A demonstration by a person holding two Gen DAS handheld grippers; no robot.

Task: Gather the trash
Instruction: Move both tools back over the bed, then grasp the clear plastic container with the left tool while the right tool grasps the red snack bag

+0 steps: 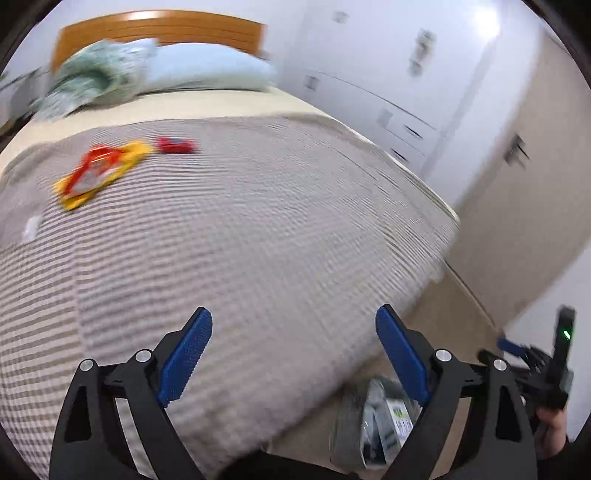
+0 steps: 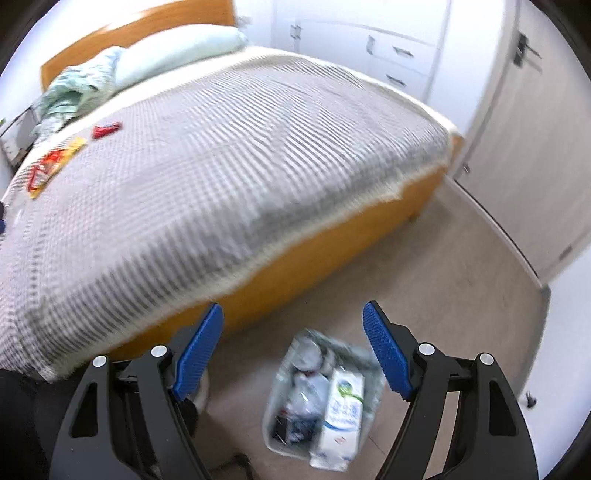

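A yellow and red wrapper (image 1: 96, 172) lies on the bed's grey striped cover, far left, with a small red wrapper (image 1: 174, 145) just beyond it. Both wrappers show again in the right wrist view, the yellow one (image 2: 51, 164) and the red one (image 2: 106, 130). A clear trash bag (image 2: 325, 398) sits on the floor beside the bed, holding a white carton (image 2: 341, 410) and other waste. My left gripper (image 1: 293, 354) hangs open over the bed's near part, empty. My right gripper (image 2: 293, 349) is open above the bag, nothing between its fingers. The right gripper (image 1: 532, 354) also shows at the left view's right edge.
The bed (image 2: 229, 147) has an orange wooden frame and headboard (image 1: 159, 31). A pale pillow (image 1: 207, 68) and a crumpled green cloth (image 1: 92, 81) lie at its head. White drawers (image 2: 402, 55) and a beige door (image 2: 532, 140) stand beyond. A small white scrap (image 1: 31, 229) lies on the cover.
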